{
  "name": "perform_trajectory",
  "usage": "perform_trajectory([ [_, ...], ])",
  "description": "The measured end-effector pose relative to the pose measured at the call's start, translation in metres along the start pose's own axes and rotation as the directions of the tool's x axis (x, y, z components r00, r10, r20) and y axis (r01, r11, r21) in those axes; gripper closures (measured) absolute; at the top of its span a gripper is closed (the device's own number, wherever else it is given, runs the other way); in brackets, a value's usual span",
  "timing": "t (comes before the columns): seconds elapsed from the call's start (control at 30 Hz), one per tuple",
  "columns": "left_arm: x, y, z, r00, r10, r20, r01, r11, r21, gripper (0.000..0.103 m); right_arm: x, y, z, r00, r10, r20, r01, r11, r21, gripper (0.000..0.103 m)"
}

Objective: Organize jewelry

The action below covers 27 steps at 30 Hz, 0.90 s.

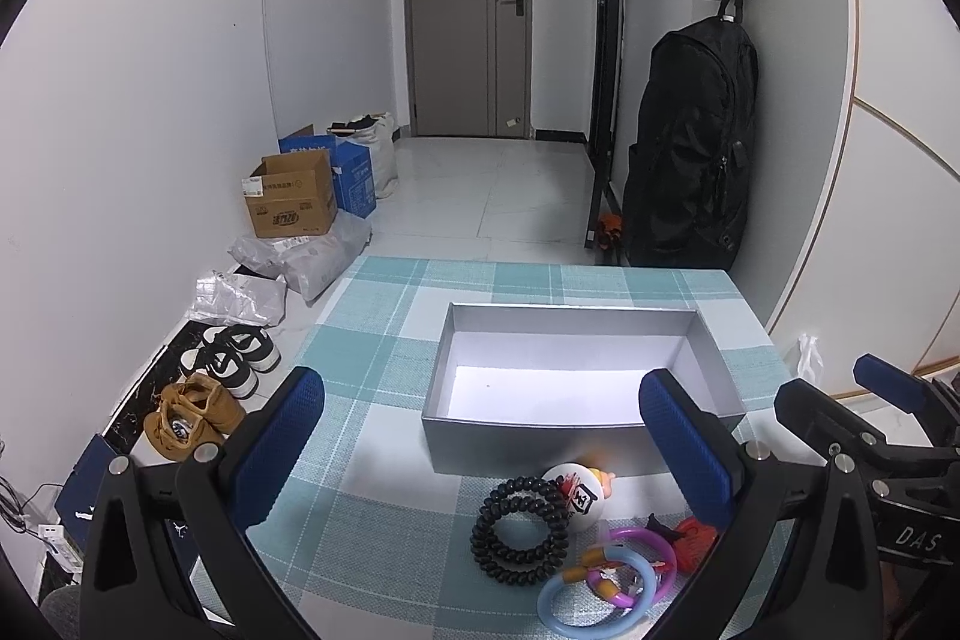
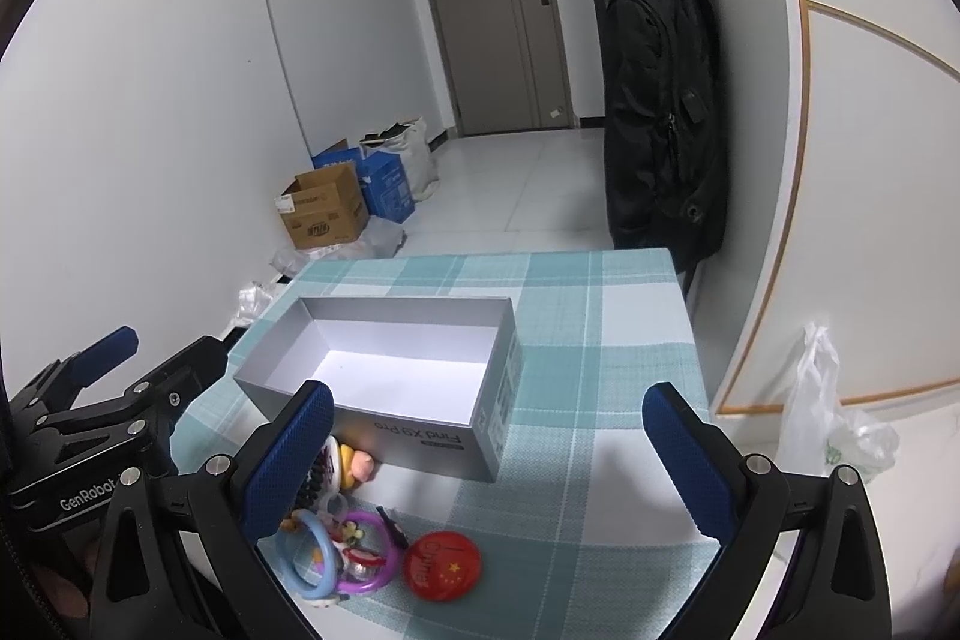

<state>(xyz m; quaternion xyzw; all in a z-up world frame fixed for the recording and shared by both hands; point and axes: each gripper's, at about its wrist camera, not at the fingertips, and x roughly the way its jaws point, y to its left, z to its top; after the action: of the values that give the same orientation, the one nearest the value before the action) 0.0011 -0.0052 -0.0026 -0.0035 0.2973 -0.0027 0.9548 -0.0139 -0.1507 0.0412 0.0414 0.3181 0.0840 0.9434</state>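
Silver box (image 2: 384, 370), side printed "Find X9 Pro", sits open mid-worktop (image 2: 600, 340). Bracelets (image 1: 606, 574), black coil band (image 1: 519, 531) and red "China" badge (image 2: 442, 566) lie before it at the near edge. Left gripper (image 1: 489, 436) and right gripper (image 2: 489, 436) hover, jaws apart, holding nothing.

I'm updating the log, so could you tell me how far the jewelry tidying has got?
Nothing looks done: the box is empty. Nothing is in hand; the left gripper and right gripper are open. Left: black bracelet, blue ring, purple ring and red badge.
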Motion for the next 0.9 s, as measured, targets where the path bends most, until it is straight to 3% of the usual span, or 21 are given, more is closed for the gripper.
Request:
perform_trajectory([
  [0.9,-0.0007,0.0010,-0.0001,1.000,-0.001,-0.001,0.001,1.000,0.000,0.001,0.0001,-0.0003,0.0010,1.000,0.003,0.001,-0.003,1.000,0.001,0.000],
])
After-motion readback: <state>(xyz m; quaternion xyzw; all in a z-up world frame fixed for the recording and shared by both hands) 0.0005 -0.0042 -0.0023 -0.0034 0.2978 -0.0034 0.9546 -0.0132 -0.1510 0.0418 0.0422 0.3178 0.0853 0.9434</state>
